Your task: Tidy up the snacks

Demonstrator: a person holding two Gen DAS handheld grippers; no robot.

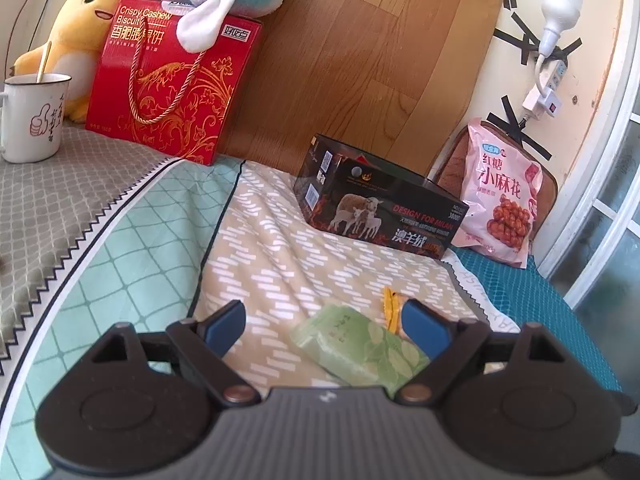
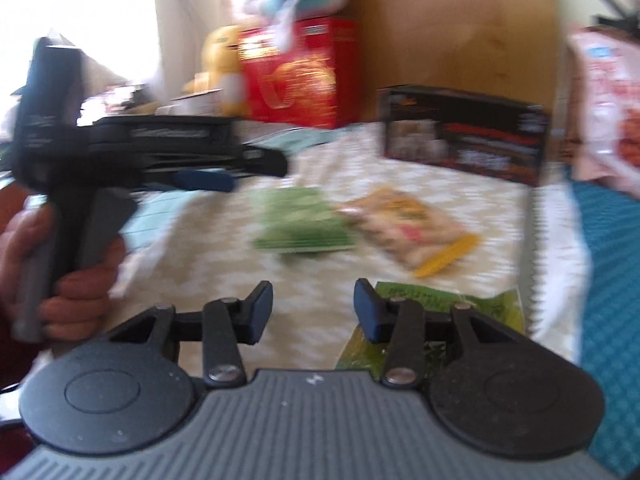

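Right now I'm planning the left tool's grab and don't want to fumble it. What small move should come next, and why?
Probably ease the left tool forward and slightly right, then close. Its jaws are wide open and empty, and the green snack packet lies flat on the bedspread, off-centre toward the right pad. The yellow packet sits just behind it, so centring should avoid pinching both.

I see a bed (image 1: 280,240) under patterned cloths. On it lie a green snack packet (image 1: 360,348), a yellow packet (image 2: 408,224) beside it, another green packet (image 2: 440,308), a black box (image 1: 380,208), a pink bag (image 1: 500,200), a red gift box (image 1: 168,84) and a white mug (image 1: 32,116).
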